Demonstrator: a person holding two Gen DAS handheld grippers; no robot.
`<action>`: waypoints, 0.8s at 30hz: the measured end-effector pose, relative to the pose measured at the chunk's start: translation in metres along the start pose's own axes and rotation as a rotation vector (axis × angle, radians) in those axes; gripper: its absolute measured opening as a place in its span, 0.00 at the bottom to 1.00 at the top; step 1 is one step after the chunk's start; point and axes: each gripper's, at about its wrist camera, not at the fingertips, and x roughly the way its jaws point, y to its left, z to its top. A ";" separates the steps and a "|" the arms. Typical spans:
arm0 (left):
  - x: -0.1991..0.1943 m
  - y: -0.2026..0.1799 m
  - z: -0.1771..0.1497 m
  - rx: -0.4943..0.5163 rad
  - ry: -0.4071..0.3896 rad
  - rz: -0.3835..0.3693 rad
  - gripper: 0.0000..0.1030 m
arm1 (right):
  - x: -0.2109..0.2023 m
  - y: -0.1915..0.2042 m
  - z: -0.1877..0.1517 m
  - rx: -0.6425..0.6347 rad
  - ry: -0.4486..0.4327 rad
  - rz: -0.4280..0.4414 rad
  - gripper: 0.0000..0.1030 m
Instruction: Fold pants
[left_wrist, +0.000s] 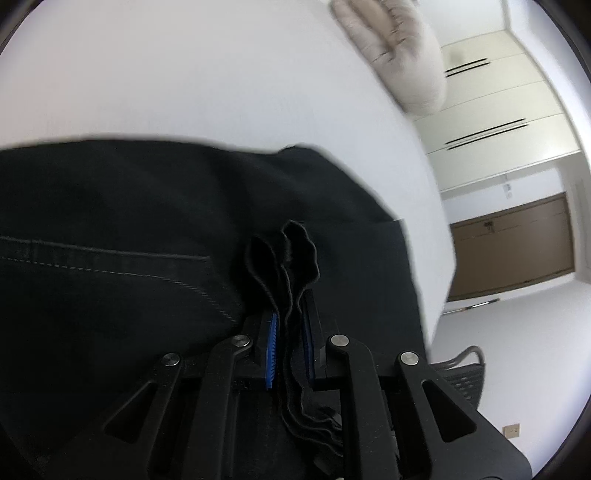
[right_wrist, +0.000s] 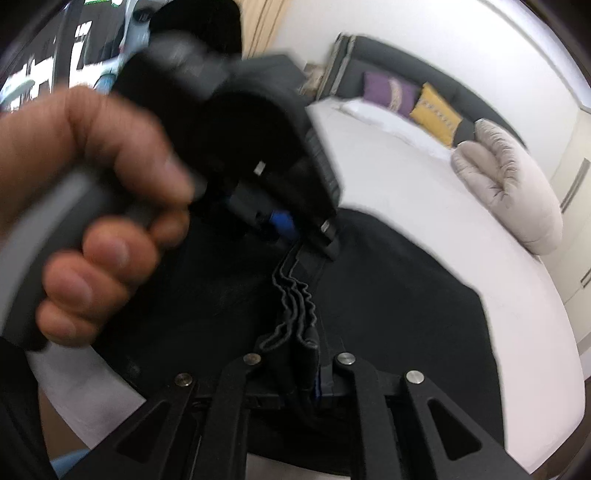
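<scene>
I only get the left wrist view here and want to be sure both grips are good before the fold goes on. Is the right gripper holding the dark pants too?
Observer: Yes. In the right wrist view, the right gripper is shut on a bunched edge of the dark denim pants.
Operator: Where is my left gripper relative to it?
Observer: Straight ahead of the right one: the left gripper pinches the same gathered edge further along, gripped in the person's left hand.
Operator: Anything beyond the grey puffy cushion that I can't see?
Observer: Behind that cushion, a yellow pillow and a purple pillow lean against a dark headboard.
</scene>
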 end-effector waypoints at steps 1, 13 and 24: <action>0.000 0.003 0.000 0.005 -0.005 -0.007 0.11 | -0.001 0.000 -0.001 0.009 -0.012 -0.008 0.15; -0.053 -0.071 -0.016 0.251 -0.218 0.276 0.14 | -0.042 -0.144 -0.031 0.515 0.017 0.612 0.23; 0.020 -0.070 -0.052 0.451 -0.079 0.383 0.14 | 0.082 -0.323 -0.054 1.008 0.070 0.900 0.12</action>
